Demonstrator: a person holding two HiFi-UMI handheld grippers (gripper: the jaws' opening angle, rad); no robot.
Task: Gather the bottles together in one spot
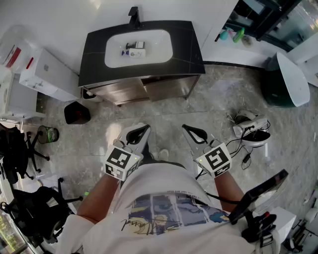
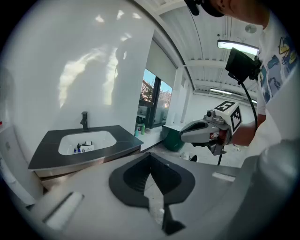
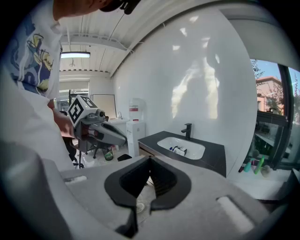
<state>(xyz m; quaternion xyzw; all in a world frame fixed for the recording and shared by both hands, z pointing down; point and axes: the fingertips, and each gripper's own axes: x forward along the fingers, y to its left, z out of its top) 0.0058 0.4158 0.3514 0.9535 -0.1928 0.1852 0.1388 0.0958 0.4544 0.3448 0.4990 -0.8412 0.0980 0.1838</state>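
Observation:
A few small bottles [image 1: 134,49] lie in the white basin [image 1: 112,55] of a black vanity top, far ahead of me. They show small in the left gripper view [image 2: 84,148] and in the right gripper view [image 3: 178,150]. My left gripper [image 1: 145,128] is held at waist height over the floor, shut and empty. My right gripper [image 1: 185,127] hangs beside it, also shut with nothing between its jaws. Each gripper sees the other: the right gripper [image 2: 206,131] and the left gripper [image 3: 101,131].
A black faucet [image 1: 133,15] stands behind the basin. Green and blue bottles [image 1: 238,34] sit on a ledge at the right. On the floor are a black bin [image 1: 77,113], a white cabinet [image 1: 47,74], a dark green bin [image 1: 283,79] and cables [image 1: 251,129].

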